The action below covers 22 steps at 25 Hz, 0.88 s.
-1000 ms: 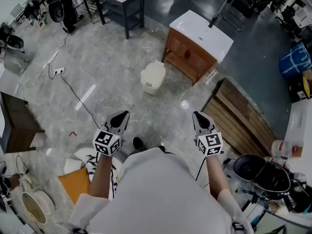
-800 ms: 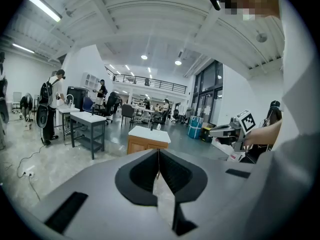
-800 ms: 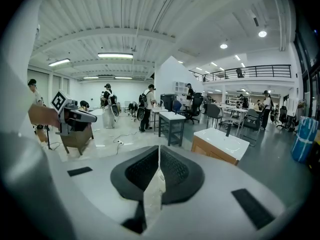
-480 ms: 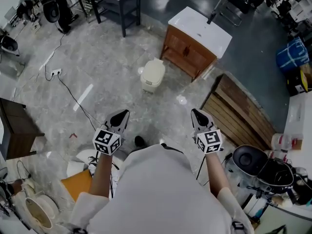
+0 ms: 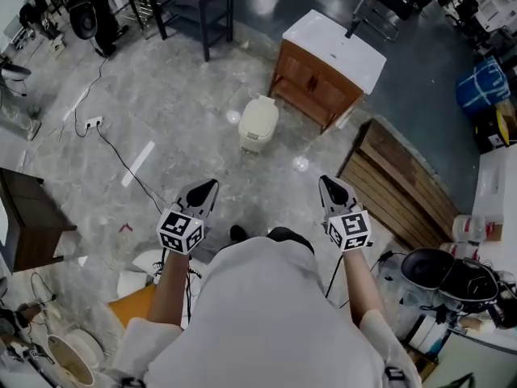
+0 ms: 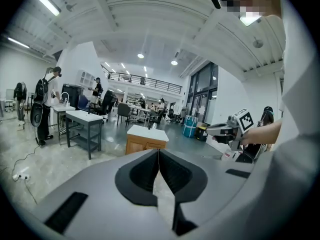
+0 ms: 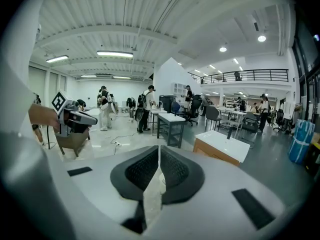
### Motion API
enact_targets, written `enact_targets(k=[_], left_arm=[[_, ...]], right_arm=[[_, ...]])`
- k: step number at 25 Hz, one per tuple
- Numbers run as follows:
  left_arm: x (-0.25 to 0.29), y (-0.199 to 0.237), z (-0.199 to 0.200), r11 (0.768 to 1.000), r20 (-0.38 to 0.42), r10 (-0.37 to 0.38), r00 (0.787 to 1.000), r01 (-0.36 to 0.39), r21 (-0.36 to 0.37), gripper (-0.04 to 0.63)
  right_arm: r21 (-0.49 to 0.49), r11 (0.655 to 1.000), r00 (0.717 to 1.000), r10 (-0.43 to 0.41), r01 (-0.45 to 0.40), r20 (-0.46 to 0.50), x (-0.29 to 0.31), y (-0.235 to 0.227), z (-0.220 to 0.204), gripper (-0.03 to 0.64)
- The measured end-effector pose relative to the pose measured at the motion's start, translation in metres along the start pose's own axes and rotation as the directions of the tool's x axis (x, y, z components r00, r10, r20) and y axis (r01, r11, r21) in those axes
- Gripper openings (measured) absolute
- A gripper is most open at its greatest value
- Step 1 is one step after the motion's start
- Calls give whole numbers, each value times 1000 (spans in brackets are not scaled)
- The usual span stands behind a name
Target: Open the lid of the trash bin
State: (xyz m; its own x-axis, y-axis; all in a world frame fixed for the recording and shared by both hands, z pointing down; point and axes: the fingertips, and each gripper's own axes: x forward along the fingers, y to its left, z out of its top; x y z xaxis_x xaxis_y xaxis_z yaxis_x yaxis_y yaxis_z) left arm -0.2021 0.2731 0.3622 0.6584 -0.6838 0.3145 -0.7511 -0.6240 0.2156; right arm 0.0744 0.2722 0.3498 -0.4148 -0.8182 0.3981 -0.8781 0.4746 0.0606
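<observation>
Well beyond left gripper [image 5: 210,186]: trash bin [image 5: 258,124]

cream trash bin [image 5: 258,124], lid closed, upright on grey floor beside wooden cabinet

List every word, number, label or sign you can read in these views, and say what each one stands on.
No readable text in any view.
Left cube, on the left claw: black-and-white square marker pattern, no letters.
Right cube, on the right claw: the same kind of pattern, no letters.
Trash bin: no print visible.
White container at the right edge: any print is too small to read.
</observation>
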Motion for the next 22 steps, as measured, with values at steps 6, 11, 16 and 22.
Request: enact_targets(k=[6, 11, 16, 22], left_arm=[[-2, 5, 1, 1000, 5, -6, 1000, 6, -10, 18], [0, 16, -2, 1000, 5, -7, 1000, 7, -16, 18], [8, 22, -3, 1000, -4, 5, 1000, -5, -24, 18], [25, 35, 0, 999, -15, 27, 1000, -28, -37, 18]], right_arm=[[-2, 1000, 1000, 3, -3, -8, 4, 9, 3, 35], [-2, 1000, 1000, 8, -8, -11, 17, 13, 5, 35], [3, 1000, 1000, 21, -21, -20, 30, 8, 1, 35], [8, 999, 998, 51, -51, -28, 57, -5, 2, 35]])
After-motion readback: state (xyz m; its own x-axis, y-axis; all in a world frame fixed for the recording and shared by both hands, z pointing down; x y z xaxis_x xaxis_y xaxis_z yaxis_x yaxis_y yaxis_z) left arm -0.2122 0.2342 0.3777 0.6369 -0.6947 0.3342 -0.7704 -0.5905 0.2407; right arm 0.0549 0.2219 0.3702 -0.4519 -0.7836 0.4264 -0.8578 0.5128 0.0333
